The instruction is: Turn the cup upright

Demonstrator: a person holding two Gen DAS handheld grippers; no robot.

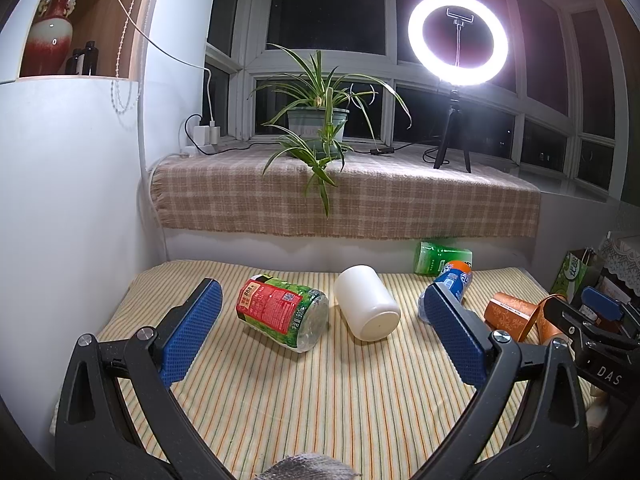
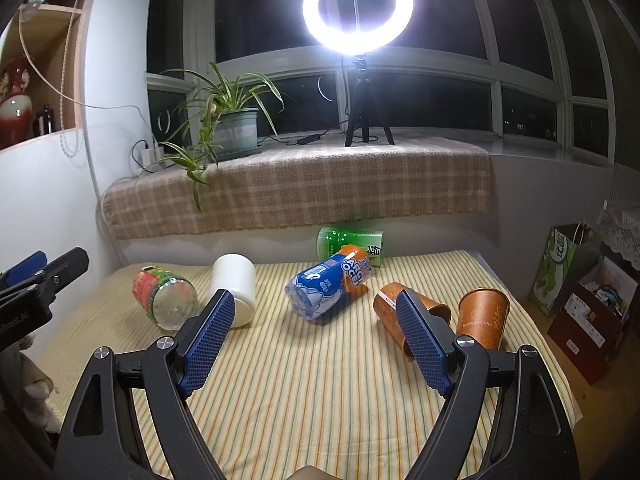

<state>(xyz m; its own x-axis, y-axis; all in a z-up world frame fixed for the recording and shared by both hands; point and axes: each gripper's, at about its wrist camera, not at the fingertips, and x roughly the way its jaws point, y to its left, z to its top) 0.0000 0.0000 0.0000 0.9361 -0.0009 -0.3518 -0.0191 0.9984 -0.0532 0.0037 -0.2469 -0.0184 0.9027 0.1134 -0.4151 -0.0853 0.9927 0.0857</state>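
Note:
A white cup (image 1: 366,303) lies on its side on the striped table (image 1: 320,400), base toward me; it also shows in the right wrist view (image 2: 236,288). A brown paper cup (image 2: 390,308) lies on its side behind the right fingertip (image 2: 416,332). A second brown cup (image 2: 482,316) stands upright beside it. In the left wrist view a brown cup (image 1: 510,314) lies at the right. My left gripper (image 1: 322,332) is open and empty, in front of the white cup. My right gripper (image 2: 316,340) is open and empty.
A red-and-green bottle (image 1: 282,312) lies left of the white cup. A blue-and-orange bottle (image 2: 330,284) and a green bottle (image 2: 352,242) lie further back. A plant (image 1: 318,120) and ring light (image 1: 458,40) stand on the windowsill. Boxes (image 2: 588,320) stand right of the table.

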